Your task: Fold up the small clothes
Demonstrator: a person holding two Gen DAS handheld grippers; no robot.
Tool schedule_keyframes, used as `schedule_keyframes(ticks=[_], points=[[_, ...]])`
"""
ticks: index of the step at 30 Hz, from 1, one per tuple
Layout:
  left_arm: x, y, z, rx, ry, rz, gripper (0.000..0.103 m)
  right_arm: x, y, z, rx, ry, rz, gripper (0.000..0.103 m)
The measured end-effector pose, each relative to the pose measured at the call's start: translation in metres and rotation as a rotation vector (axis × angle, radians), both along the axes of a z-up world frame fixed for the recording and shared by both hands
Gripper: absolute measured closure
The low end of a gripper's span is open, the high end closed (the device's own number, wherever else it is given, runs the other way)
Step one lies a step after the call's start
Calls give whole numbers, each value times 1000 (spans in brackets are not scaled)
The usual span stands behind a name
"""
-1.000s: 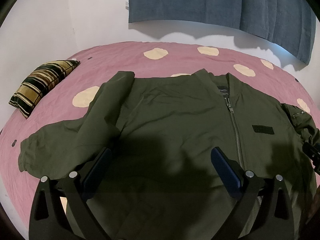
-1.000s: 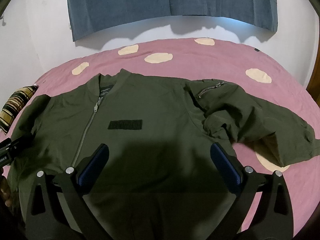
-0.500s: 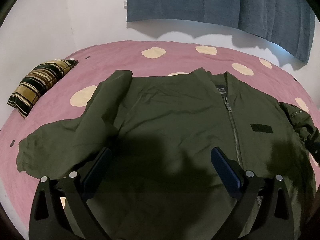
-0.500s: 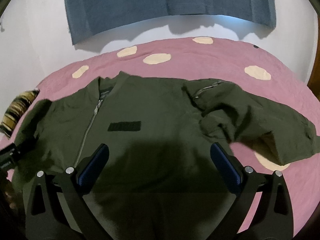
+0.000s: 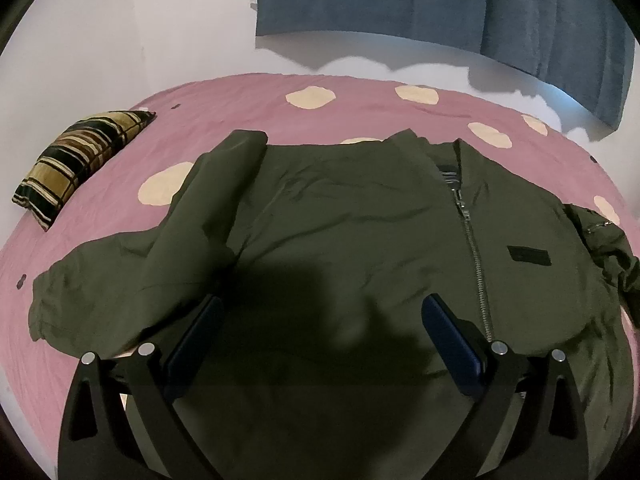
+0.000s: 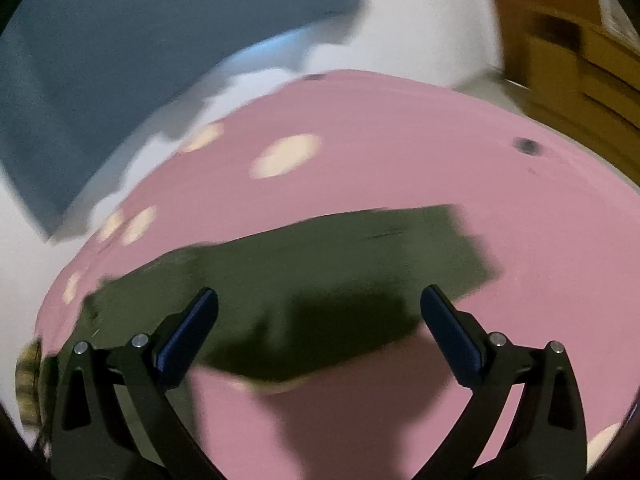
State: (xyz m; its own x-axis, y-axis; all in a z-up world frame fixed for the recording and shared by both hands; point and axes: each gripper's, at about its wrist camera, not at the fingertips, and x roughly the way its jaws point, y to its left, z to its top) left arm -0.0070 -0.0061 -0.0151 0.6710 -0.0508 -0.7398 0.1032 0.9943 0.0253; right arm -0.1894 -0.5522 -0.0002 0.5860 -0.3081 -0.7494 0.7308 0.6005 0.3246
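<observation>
An olive-green zip jacket [image 5: 344, 240] lies flat, front up, on the pink spotted bedspread [image 5: 352, 104]. Its left sleeve [image 5: 120, 280] spreads out to the left. My left gripper [image 5: 320, 312] hovers over the jacket's lower front, open, with nothing between its blue pads. The right wrist view is blurred by motion. There my right gripper [image 6: 320, 304] is open above the jacket's right sleeve [image 6: 340, 252], which stretches toward the right across the bedspread [image 6: 400, 140].
A striped yellow-and-black cushion [image 5: 76, 168] lies at the bed's far left. A blue cloth [image 5: 440, 4] hangs on the white wall behind the bed. Wooden furniture [image 6: 580, 60] stands beyond the bed's right side.
The right gripper has swung quickly to the right, from over the jacket's body to over its right sleeve. The left gripper has barely moved. Both stay open.
</observation>
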Motion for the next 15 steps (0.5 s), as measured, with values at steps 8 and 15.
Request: schedule_keyframes(ticks=[8,15], points=[[4,3,-6,10,17,21,4,-20,-74,-53,194,75,-86,36],[4,1,-11,21,35,21,4,-5,-64,-56,99,164,-56,67]])
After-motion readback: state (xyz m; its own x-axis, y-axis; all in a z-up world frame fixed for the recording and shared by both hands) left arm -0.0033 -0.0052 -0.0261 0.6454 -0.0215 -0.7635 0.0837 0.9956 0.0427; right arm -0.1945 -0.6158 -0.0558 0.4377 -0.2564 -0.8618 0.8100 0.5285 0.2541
